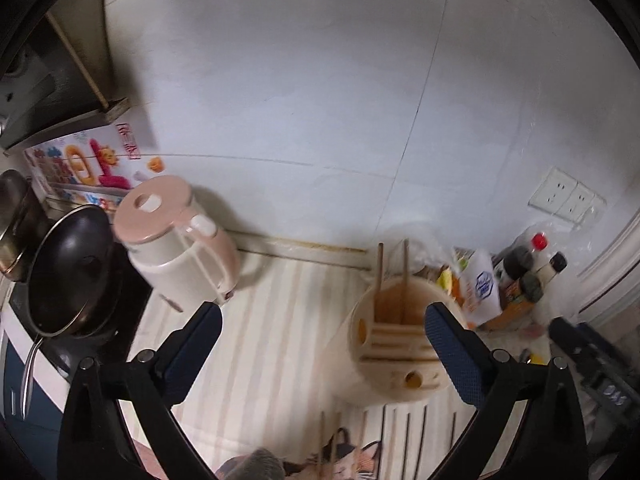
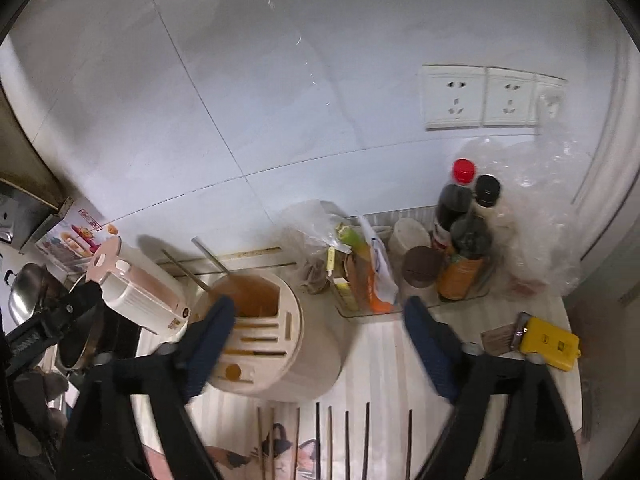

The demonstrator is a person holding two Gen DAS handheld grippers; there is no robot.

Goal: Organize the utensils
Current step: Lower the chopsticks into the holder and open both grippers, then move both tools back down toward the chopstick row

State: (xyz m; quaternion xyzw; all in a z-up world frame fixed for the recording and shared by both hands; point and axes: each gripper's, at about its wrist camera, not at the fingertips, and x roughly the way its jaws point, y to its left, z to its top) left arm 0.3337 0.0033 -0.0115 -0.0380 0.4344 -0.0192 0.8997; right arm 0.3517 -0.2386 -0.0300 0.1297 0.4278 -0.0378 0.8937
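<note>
A cream round utensil holder (image 1: pixel 396 344) stands on the striped counter, with two chopsticks (image 1: pixel 405 268) upright in its open compartment. It also shows in the right wrist view (image 2: pixel 272 344), holding two utensils (image 2: pixel 208 260). Several loose chopsticks (image 2: pixel 347 436) lie side by side on the counter in front of it; their tips show in the left wrist view (image 1: pixel 330 440). My left gripper (image 1: pixel 322 320) is open and empty, above and left of the holder. My right gripper (image 2: pixel 318 320) is open and empty, above the holder's right side.
A pink-lidded kettle (image 1: pixel 180 240) and a black pan (image 1: pixel 72 276) on a stove stand left. Sauce bottles (image 2: pixel 464 232), food bags (image 2: pixel 360 264) and a jar sit in a tray behind. A yellow tool (image 2: pixel 550 342) lies at right. Wall sockets (image 2: pixel 480 96) are above.
</note>
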